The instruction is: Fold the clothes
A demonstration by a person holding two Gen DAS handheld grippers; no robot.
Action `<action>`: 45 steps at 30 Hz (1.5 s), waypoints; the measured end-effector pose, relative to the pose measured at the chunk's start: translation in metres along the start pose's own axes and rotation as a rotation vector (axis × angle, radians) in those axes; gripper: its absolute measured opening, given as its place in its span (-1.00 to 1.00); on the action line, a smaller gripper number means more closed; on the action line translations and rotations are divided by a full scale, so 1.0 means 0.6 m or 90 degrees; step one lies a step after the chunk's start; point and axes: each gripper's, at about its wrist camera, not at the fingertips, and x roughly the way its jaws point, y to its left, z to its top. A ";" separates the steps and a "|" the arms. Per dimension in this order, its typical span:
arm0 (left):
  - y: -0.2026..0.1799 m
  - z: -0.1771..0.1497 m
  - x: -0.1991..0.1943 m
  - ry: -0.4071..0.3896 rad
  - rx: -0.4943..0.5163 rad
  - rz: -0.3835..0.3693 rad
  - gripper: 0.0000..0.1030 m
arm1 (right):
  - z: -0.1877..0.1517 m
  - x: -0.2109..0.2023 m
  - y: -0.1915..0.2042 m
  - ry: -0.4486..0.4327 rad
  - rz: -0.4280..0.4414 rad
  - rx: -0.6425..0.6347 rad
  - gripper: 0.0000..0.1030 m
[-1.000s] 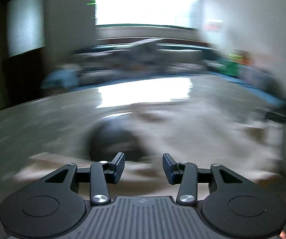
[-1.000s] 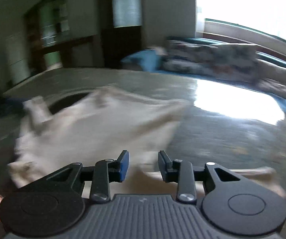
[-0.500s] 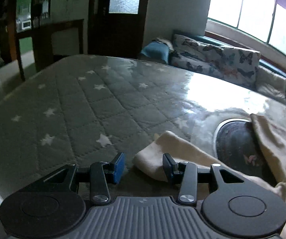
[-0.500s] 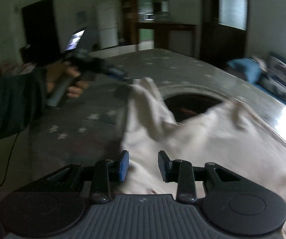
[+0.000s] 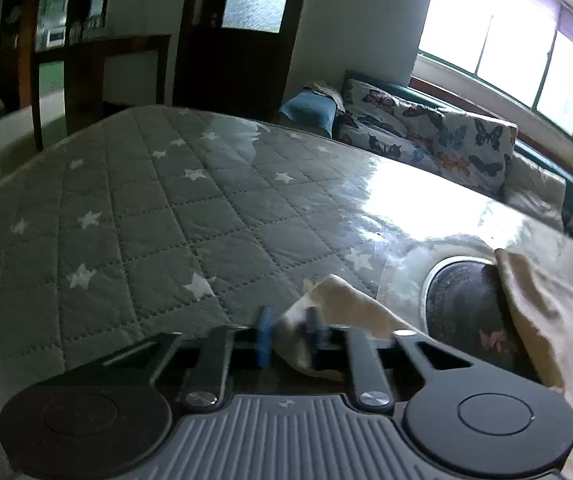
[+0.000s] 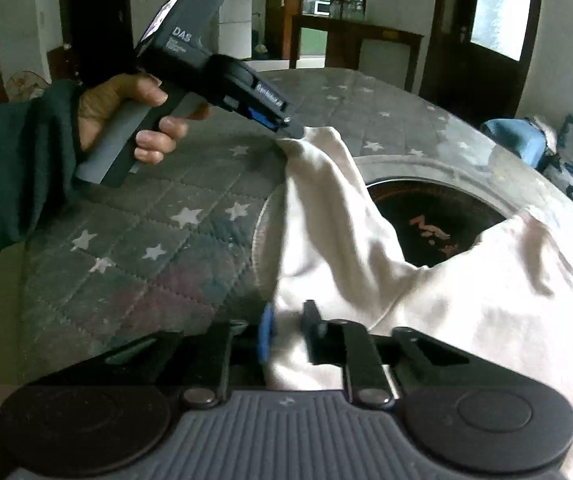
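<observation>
my left gripper (image 5: 288,336) was clamped on a corner of the cream-white cotton garment (image 6: 426,288), its blue and black fingers blurred in the left wrist view, so the exact pinch was hard to make out there; the right wrist view showed the same gripper (image 6: 286,128) from outside, my left hand (image 6: 126,116) around its grey handle, cloth bunched at its tip. my right gripper (image 6: 288,334) had cloth filling the narrow gap between its fingers, closed on the near edge of the garment. the garment lay draped on the grey quilted star-patterned cover (image 5: 146,216), stretched between both grippers, partly hiding a dark round recess with a pale rim (image 6: 430,216); faint reddish marks inside it were unreadable. the garment's right side ran out of frame. behind sat a butterfly-print cushion (image 5: 426,128) under a glaring window (image 5: 506,32).
</observation>
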 end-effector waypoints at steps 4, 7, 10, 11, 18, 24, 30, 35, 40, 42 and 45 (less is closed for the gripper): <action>-0.013 0.001 -0.006 -0.021 0.018 0.025 -0.91 | 0.004 -0.014 -0.008 -0.017 0.025 0.027 -0.95; -0.019 0.005 -0.034 -0.061 0.024 0.036 -0.92 | 0.003 -0.034 -0.012 -0.032 0.055 0.035 -0.95; -0.028 0.004 -0.052 -0.096 0.045 0.062 -0.92 | -0.002 -0.030 -0.009 -0.026 0.070 0.026 -0.94; -0.034 0.002 -0.048 -0.098 0.059 0.081 -0.92 | -0.005 -0.026 -0.008 -0.021 0.077 0.023 -0.93; -0.031 -0.012 -0.019 -0.057 0.071 0.112 -0.90 | -0.008 -0.056 -0.013 -0.041 0.094 0.033 -0.80; -0.023 -0.011 -0.015 -0.050 0.069 0.126 -0.55 | -0.035 -0.131 -0.113 -0.049 -0.019 0.123 -0.79; -0.048 -0.002 -0.029 -0.058 0.060 0.138 -0.52 | -0.099 -0.165 -0.273 -0.030 -0.209 0.253 -0.79; -0.144 -0.001 -0.061 -0.065 0.091 -0.035 -0.52 | -0.129 -0.154 -0.358 -0.038 -0.263 0.331 -0.79; -0.278 -0.024 -0.055 -0.026 0.184 -0.205 -0.52 | -0.136 -0.122 -0.386 -0.030 -0.277 0.326 -0.79; -0.318 -0.034 -0.044 -0.010 0.214 -0.240 -0.52 | -0.139 -0.103 -0.393 -0.006 -0.305 0.316 -0.79; -0.366 -0.048 -0.019 0.016 0.257 -0.263 -0.52 | -0.145 -0.109 -0.409 -0.017 -0.319 0.336 -0.76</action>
